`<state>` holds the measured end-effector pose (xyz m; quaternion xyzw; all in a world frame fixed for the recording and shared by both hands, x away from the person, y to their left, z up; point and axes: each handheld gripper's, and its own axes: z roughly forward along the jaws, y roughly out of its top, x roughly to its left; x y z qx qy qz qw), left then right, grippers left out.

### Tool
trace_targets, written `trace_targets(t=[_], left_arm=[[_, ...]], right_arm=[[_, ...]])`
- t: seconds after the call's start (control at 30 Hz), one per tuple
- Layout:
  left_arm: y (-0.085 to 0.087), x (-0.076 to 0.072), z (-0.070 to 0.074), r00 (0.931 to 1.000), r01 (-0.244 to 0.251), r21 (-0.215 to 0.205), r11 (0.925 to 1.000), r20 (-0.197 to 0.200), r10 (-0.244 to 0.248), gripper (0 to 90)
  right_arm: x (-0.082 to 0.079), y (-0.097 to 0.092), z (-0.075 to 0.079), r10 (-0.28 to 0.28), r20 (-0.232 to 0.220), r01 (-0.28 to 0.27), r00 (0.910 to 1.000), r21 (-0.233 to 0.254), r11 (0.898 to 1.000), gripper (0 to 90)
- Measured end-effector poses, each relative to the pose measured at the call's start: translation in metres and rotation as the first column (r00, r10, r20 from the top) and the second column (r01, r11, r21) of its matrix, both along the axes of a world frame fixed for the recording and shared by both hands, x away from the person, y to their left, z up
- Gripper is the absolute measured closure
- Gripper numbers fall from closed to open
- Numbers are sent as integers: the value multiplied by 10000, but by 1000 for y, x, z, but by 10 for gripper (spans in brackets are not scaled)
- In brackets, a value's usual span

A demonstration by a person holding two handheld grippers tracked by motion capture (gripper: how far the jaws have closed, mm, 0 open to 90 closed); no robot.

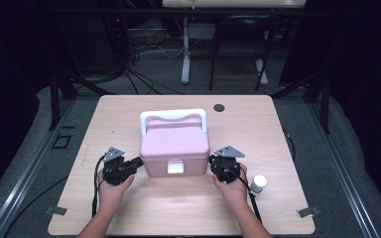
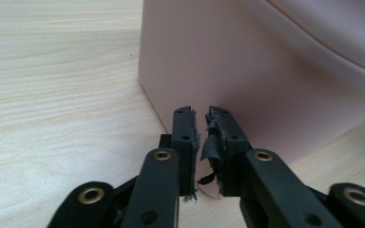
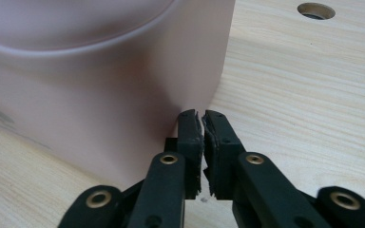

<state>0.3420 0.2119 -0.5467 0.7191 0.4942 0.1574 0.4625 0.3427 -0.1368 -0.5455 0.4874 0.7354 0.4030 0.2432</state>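
I hold the left gripper [image 1: 138, 162] low over the desk [image 1: 129, 213], my left hand [image 1: 113, 191] behind it, wrist flat, the tool pointing across toward the left end wall of the pink box [image 1: 174, 148]. Its fingers [image 2: 186, 137] are drawn together with just a thin slit between the worn pads; nothing sits between them, and their tips rest right at the box wall near its lower front corner, touching it or just short of it; I cannot tell which.

My right hand [image 1: 234, 191] mirrors that on the other side. The right gripper [image 1: 212, 162] lies level, aimed at the right end wall of the box. Its fingers [image 3: 190, 135] are also pressed together on nothing, tips against or just shy of the pink wall near a corner.

So the box sits between the two sets of fingers, lid down, its white handle [image 1: 173, 116] standing up at the far side and a white latch [image 1: 174, 167] on the front face toward me.

Behind the right gripper, just beside my right hand, a small white bottle [image 1: 258, 183] stands upright on the desk, apart from the box. Beyond the right fingers, past the box, there is a round cable hole [image 3: 316, 10] in the desk top. Cables trail from both grippers back toward me.
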Motion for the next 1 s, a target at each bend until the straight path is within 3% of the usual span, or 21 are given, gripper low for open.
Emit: trace_targets(t=[0.23,1.0], left_arm=[[-3,-2,1,9999,75,154,9999,65,-76,895],[0,-16,5,9989,447,270,9986,-183,-442,900]], right_arm=[[-3,2,1,122,-39,-122,9999,-121,9999,900],[-20,1,4,512,-178,-518,9985,-364,9980,900]])
